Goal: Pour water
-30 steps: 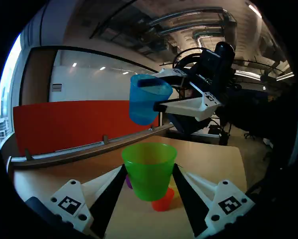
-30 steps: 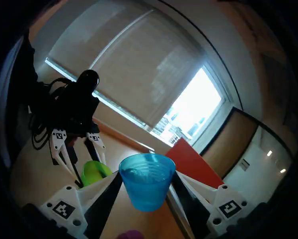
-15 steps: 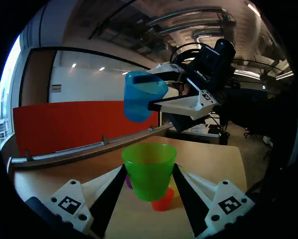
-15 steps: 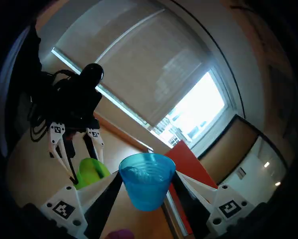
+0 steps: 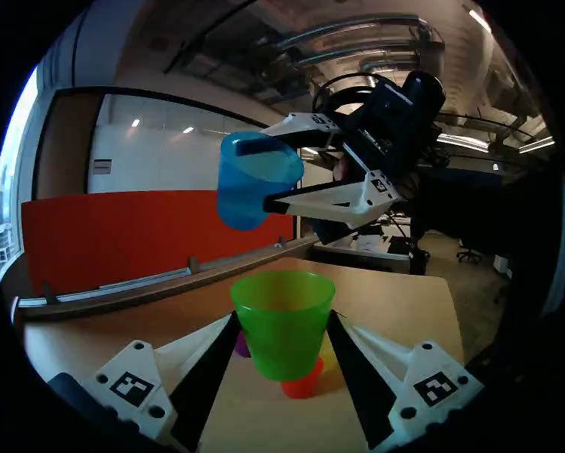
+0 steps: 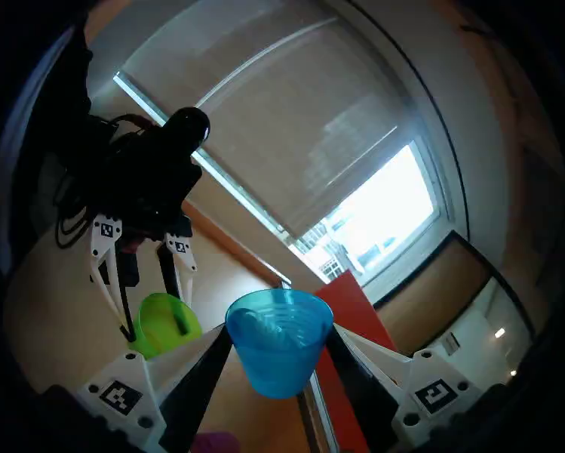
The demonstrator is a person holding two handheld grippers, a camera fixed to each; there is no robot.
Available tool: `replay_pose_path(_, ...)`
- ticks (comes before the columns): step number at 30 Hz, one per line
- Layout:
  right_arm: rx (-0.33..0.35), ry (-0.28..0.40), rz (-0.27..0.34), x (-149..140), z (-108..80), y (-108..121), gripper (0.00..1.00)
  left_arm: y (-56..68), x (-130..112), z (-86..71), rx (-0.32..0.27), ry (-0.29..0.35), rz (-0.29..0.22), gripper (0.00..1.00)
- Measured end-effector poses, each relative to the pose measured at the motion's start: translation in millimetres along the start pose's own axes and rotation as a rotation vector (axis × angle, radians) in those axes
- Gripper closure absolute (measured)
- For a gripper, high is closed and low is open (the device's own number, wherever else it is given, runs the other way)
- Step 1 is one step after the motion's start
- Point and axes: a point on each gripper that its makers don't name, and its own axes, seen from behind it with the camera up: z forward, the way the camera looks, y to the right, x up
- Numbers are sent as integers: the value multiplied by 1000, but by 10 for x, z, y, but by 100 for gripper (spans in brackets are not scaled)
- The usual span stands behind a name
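- In the left gripper view, a red partition [image 5: 131,234] fills the left middle. A rail [image 5: 169,273] runs along its foot, at the far edge of the table [image 5: 403,302].
- Upper centre, I see the right gripper [image 5: 261,175] pinching the blue cup [image 5: 241,200] between both fingers. The cup leans, rim up and base toward the lower left.
- It hangs above and a little left of the green cup [image 5: 284,340].
- Bottom centre, my left gripper [image 5: 284,326] clamps the green cup upright, one finger pressed on each side.
- The green cup stands in front of a purple cup [image 5: 241,346] at its left and an orange cup [image 5: 301,386] below it, and hides most of both.
- In the right gripper view, the left gripper [image 6: 152,323] is at the left with the green cup [image 6: 161,325] between its fingers, mouth turned my way.
- Bottom centre there, the blue cup [image 6: 279,347] is squeezed between the right gripper's fingers. I cannot tell whether it holds water.
- To the right, a blind [image 6: 282,136] hangs over a bright window [image 6: 373,219].
- Compared with a second ago, the blue cup has slid leftward in the left gripper view. In the right gripper view, the green cup sits lower and farther left.
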Motion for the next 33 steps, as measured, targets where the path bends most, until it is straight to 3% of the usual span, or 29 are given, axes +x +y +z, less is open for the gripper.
replay_pose_path(33, -8, -21, -148, 60, 47, -7, 10, 17, 2, -36, -9, 2, 4, 17)
